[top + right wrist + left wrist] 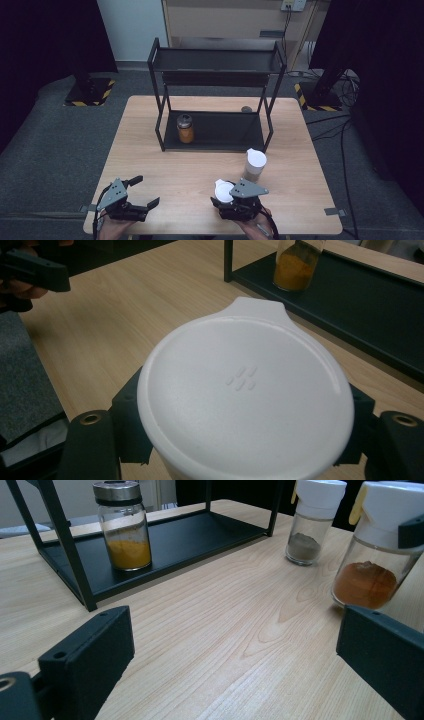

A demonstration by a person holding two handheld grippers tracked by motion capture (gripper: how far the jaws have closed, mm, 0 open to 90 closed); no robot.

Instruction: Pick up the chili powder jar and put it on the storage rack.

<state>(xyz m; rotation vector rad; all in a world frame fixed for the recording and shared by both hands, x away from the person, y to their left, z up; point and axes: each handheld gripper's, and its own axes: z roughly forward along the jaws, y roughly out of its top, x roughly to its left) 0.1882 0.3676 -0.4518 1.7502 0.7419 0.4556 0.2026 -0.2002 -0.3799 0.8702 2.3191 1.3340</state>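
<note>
My right gripper [226,198] is shut on a white-lidded spice jar [223,190] near the table's front edge. In the right gripper view the round white lid [245,390] sits between both black jaws. The left gripper view shows this jar [375,555] holding red-orange powder, with a black jaw against it. My left gripper [145,191] is open at the front left with nothing in it; its jaws stand wide apart over bare wood [235,660]. A second white-lidded jar [255,165] with grey powder [303,546] stands just behind the held one.
A black two-shelf rack [215,60] stands at the back of the wooden table [145,145]. On its lower shelf is a metal-lidded jar of yellow powder [185,128] [122,527] [296,262]. A small dark round thing [246,108] lies behind the rack.
</note>
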